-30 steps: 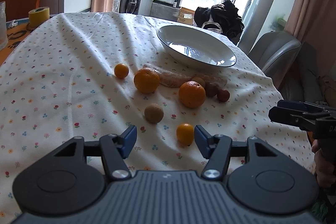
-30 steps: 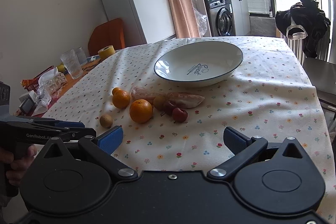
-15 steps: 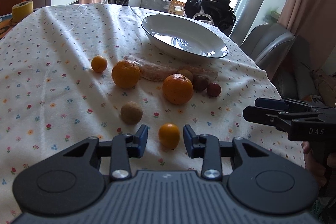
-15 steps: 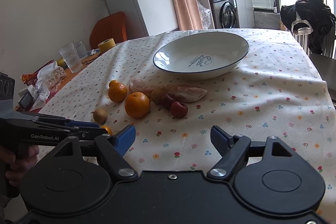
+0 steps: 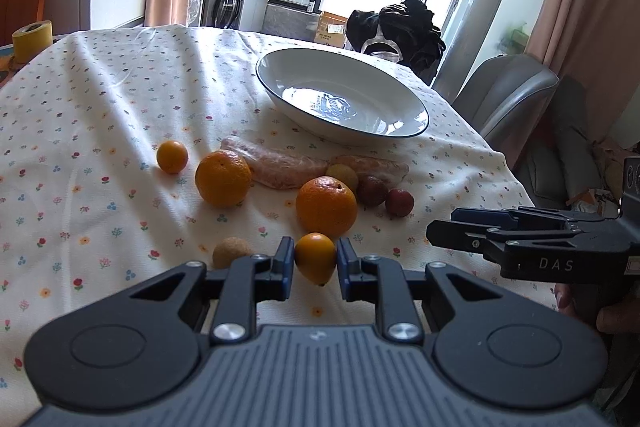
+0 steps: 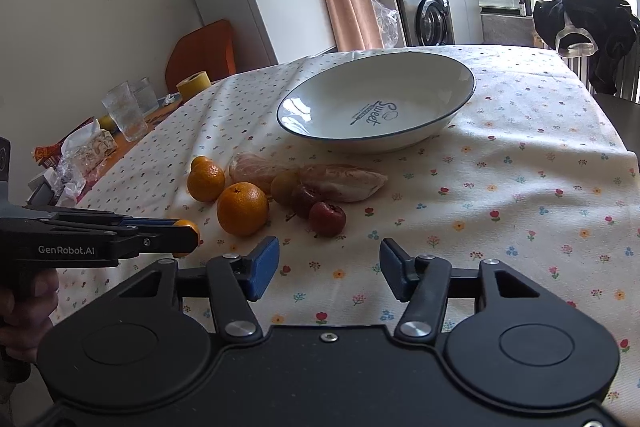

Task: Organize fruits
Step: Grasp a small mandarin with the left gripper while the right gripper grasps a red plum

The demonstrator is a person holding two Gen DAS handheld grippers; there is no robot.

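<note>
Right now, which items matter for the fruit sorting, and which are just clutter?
Job: small orange in left gripper; two big oranges; red fruits; bowl.
Clutter: tape roll; glasses; wrappers.

Two oranges [image 5: 326,205] — two kumquats [image 5: 315,257], one bowl [image 5: 342,99]

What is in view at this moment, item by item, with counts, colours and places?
Bowl: 1, white with dark rim, empty, far centre of tablecloth.
Tablecloth: 1, cream with small flowers, covers table.
Large oranges: 2, orange, mid-table.
Small orange fruits: 2; one left on the cloth, one between the left gripper's fingers.
Red fruits: 2, dark red, right of the oranges.
Round tan fruits: 2, one near, one by the wrapped items.
Wrapped items: 2, pinkish, before the bowl.
Tape roll: 1, yellow, far left.
Glasses: 2, clear, left.
Left gripper: closed on fruit.
Right gripper: open, empty.
</note>
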